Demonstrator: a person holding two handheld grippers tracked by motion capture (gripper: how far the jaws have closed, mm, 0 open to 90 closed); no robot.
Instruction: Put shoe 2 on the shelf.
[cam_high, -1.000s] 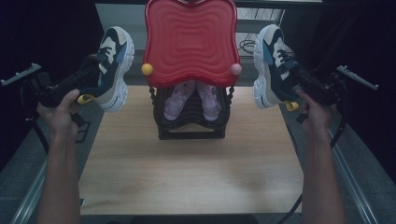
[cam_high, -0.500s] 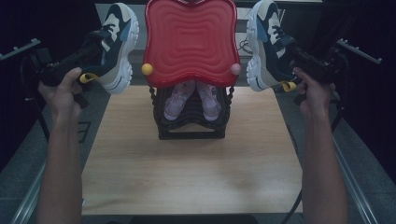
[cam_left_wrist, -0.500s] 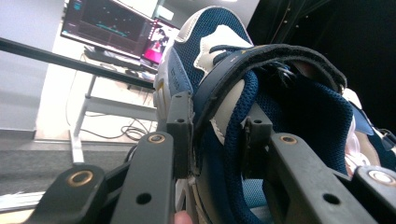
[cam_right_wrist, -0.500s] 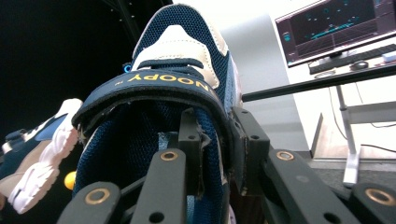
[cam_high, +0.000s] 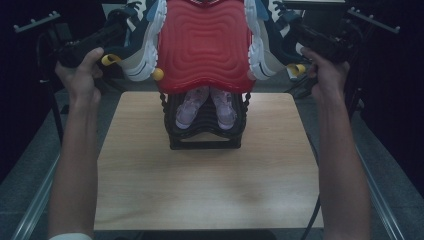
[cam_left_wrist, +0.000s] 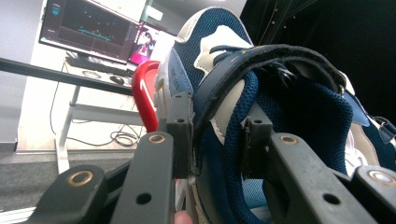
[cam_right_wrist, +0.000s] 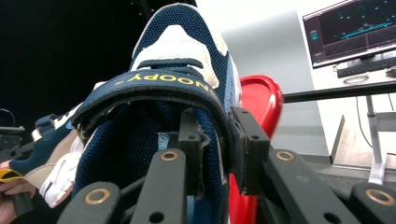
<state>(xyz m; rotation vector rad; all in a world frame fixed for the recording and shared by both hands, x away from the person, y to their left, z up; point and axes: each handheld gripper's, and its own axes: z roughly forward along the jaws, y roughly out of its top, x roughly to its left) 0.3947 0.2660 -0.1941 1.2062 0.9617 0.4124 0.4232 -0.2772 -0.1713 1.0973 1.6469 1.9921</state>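
1. From the high view I saw my left tool (cam_high: 112, 37) and right tool (cam_high: 305, 37) raised at either side of the red lid (cam_high: 205, 45), each carrying a shoe above the far edge of the worktop (cam_high: 205, 190).
2. Under the lid, that view alone showed a black rack (cam_high: 205, 135) holding a pair of pale pink shoes (cam_high: 206, 107), toes toward me.
3. The left gripper view gave me what the high view could not: the jaws were clamped on the collar wall of the left shoe (cam_left_wrist: 243, 107), one jaw inside the opening, one outside.
4. The right gripper view showed the same grip on the right shoe (cam_right_wrist: 173, 102), and its strap lettering read "SNOOPY".
5. In both gripper views the toes pointed away from the tools, the long axis running along the jaws.
6. From above, both soles faced inward, just beside the lid's edges.
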